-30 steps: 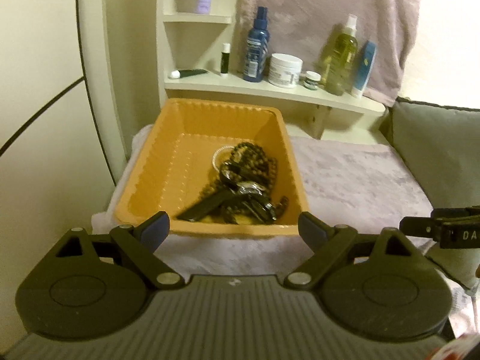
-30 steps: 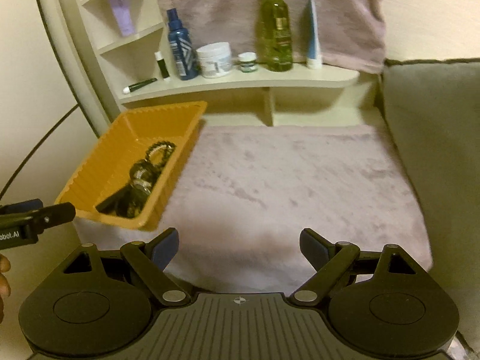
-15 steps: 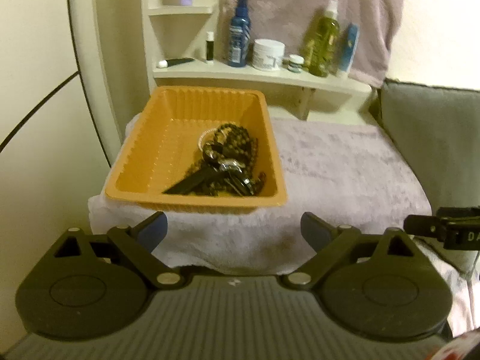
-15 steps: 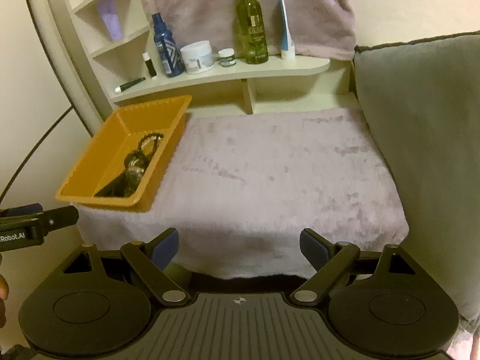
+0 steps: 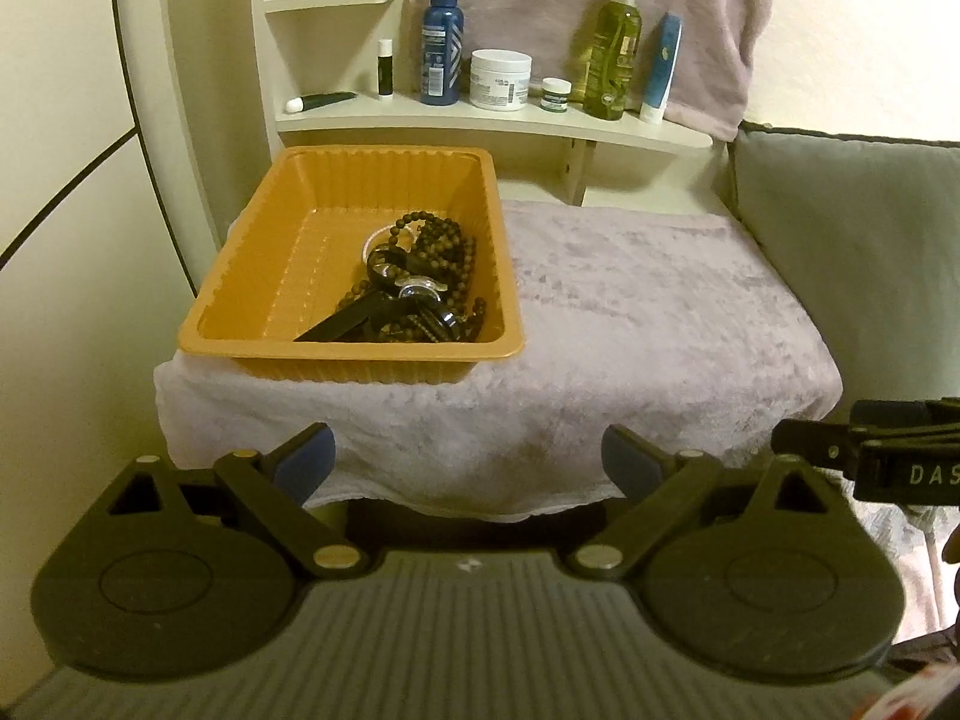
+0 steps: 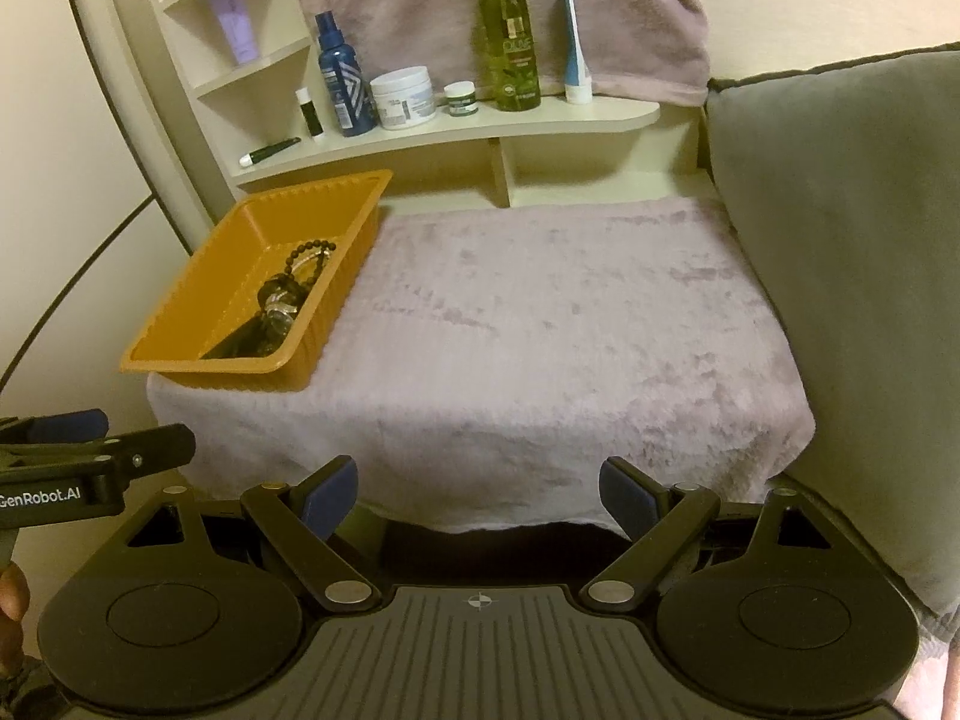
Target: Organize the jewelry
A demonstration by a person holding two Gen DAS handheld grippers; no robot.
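Fingers of both grippers spread wide, nothing between them. Left gripper (image 5: 468,461) hangs off the near edge of the towel-draped surface, blue pads clear of the cloth. Right gripper (image 6: 477,489) the same, facing the bare middle of the pale fuzzy towel (image 6: 540,324).

Orange tray (image 5: 252,276), ribbed plastic, sits on the towel's left end, its near wall close to the draped front edge. Inside, bunched toward the tray's right side: a tangle of jewelry (image 5: 414,282). Dark beaded strands (image 5: 444,246) at the far end of the heap; a black strap-like piece (image 5: 342,321) points to the near-left corner; something silvery (image 5: 420,287) in the middle, too small to identify. Tray's left half bare.

Behind, a cream shelf (image 5: 480,123) carries toiletries in a row: lip balm stick (image 5: 384,69), blue spray bottle (image 5: 441,48), white jar (image 5: 500,79), small jar (image 5: 556,93), green spray bottle (image 5: 612,54), blue-and-white tube (image 5: 660,69). A dark tube (image 5: 318,101) lies flat at the shelf's left end. Grey cushion (image 6: 840,270) stands against the towel's right side.

Each wrist view catches the other gripper's tip at its edge.
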